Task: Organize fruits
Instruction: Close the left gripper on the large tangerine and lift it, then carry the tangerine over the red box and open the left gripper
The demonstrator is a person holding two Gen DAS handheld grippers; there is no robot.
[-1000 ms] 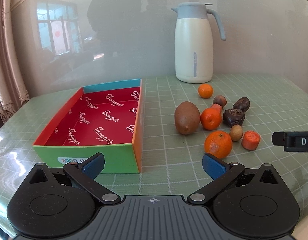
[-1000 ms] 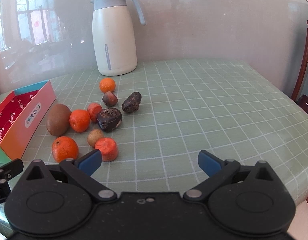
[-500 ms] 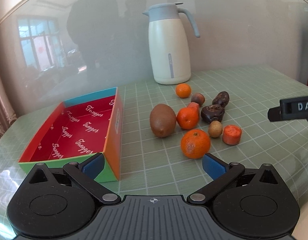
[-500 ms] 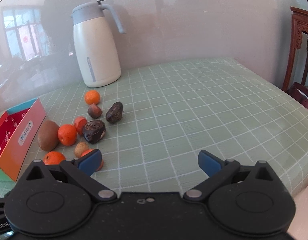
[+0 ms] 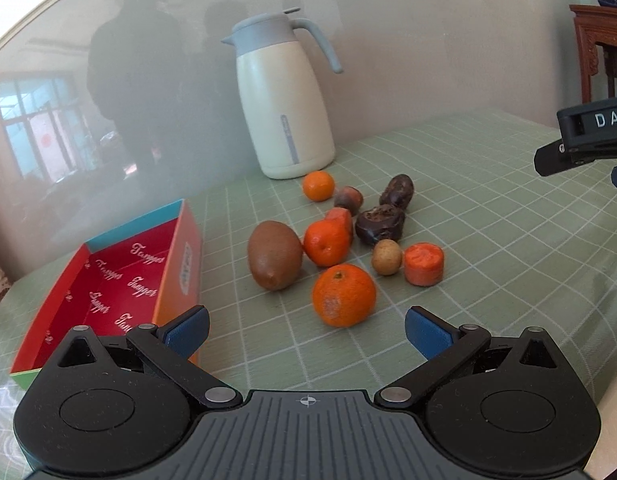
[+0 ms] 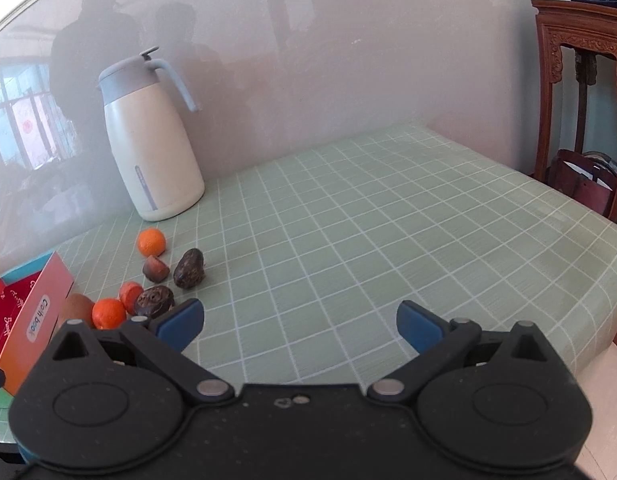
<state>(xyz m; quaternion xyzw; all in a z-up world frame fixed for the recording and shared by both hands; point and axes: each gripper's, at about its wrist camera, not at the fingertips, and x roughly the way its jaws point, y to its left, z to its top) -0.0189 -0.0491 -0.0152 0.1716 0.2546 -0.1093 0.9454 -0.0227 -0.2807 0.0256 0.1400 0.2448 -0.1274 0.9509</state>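
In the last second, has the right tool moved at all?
Yes. In its own view the thermos and fruit pile have slid left, and the box sits at the edge, so the right tool has swung rightward, away from them.

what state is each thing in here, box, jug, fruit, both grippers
left gripper: open, holding nothing, fingers aimed at the nearest orange
right gripper: open, holding nothing, over bare tablecloth
box: open-topped, no fruit visible inside
nearest orange: loose on the tablecloth, outside the box
kiwi: lying on its side, touching a smaller orange
jug: upright, lid shut
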